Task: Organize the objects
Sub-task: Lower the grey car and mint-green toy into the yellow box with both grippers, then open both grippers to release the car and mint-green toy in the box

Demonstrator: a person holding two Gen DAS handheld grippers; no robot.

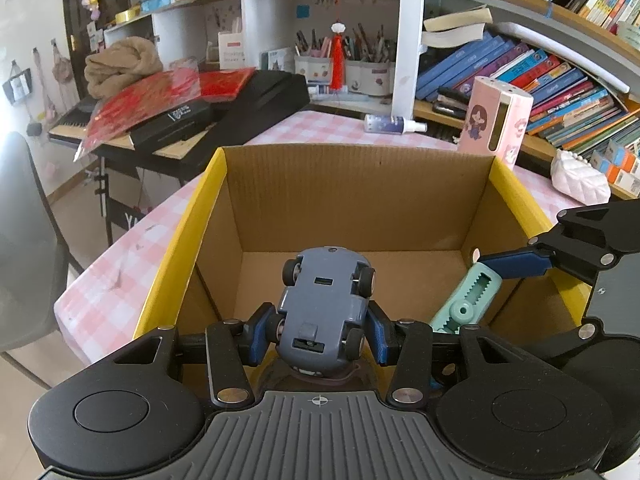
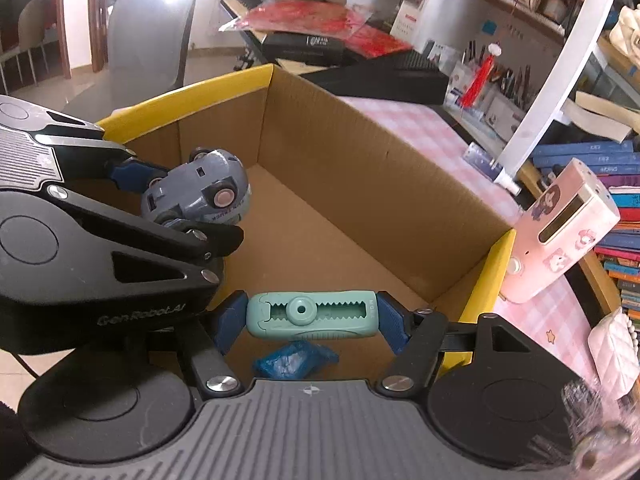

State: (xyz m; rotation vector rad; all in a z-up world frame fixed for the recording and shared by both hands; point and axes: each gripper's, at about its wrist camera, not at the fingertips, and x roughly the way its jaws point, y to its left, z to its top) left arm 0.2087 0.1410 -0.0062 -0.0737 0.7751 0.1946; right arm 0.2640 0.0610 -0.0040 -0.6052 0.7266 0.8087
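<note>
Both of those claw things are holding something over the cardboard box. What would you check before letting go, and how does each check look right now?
1. Left gripper grips the grey toy car by its sides: ok.
2. Right gripper grips the teal toothed clip by its two ends: ok.
3. Both items are inside the rim of the cardboard box: ok.
4. Box floor under the car is bare: ok.
5. Under the clip lies a crumpled blue wrapper, so it may land on that: not ok.
6. How high the items hang above the floor: cannot tell.
</note>
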